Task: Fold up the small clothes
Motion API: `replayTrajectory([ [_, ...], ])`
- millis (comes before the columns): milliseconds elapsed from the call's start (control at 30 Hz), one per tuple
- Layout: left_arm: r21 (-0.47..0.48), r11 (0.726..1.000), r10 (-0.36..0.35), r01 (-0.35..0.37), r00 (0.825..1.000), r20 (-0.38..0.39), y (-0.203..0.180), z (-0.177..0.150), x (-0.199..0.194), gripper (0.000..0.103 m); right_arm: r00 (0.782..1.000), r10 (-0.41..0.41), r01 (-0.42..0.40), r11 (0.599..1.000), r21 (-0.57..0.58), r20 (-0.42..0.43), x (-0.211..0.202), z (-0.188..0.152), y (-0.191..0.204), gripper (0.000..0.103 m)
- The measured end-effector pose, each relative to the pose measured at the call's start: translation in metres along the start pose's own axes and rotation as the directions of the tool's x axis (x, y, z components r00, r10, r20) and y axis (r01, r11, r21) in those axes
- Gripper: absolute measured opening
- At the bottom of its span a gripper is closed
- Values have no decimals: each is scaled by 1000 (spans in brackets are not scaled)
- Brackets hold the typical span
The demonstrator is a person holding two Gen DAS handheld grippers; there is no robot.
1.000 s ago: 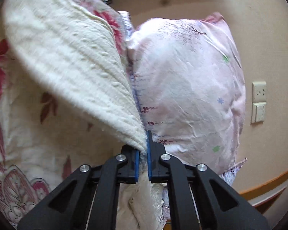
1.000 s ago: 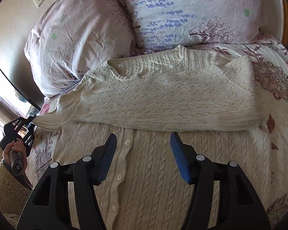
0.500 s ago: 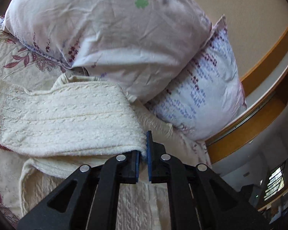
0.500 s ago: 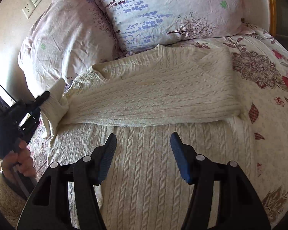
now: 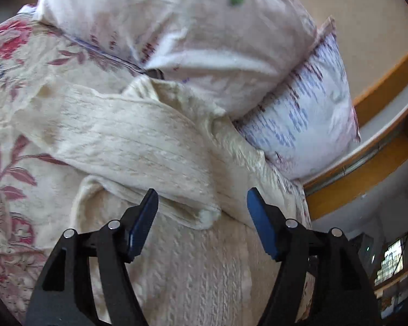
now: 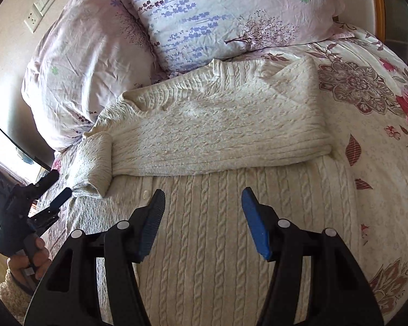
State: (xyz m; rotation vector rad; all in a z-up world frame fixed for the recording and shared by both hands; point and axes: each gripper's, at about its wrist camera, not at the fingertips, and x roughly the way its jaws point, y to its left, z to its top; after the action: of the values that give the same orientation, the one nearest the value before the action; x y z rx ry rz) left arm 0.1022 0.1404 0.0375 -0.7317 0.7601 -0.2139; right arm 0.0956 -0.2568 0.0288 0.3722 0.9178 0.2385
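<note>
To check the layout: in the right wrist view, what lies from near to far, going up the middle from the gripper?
right gripper → cardigan body → folded sleeves → neckline → lavender pillow

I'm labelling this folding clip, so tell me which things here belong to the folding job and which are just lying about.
Part of the job:
- cream cable-knit cardigan, sleeves folded across it
- left gripper, open by the sleeve cuff
- right gripper, open over the cardigan

Just lying about:
- two pillows
- floral bedspread
- wall sockets
</note>
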Motion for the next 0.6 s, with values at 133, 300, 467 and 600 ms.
replayTrajectory([
  [133, -317, 941, 141, -116, 988, 56, 71, 21, -25, 58, 1000, 15, -15, 1000, -10, -8, 4, 2, 4, 60],
  [300, -517, 853, 142, -73, 985, 96, 116, 31, -27, 47, 1000, 25, -26, 999, -38, -11, 5, 1, 11, 60],
  [467, -562, 827, 92, -14, 990, 111, 122, 43, -4, 6, 1000, 15, -16, 999, -30, -8, 1, 2, 5, 60],
  [600, -514, 849, -14, 127, 976, 217, 88, 49, -3, 5, 1000, 1, -1, 1000, -15, 12, -7, 2, -5, 60],
])
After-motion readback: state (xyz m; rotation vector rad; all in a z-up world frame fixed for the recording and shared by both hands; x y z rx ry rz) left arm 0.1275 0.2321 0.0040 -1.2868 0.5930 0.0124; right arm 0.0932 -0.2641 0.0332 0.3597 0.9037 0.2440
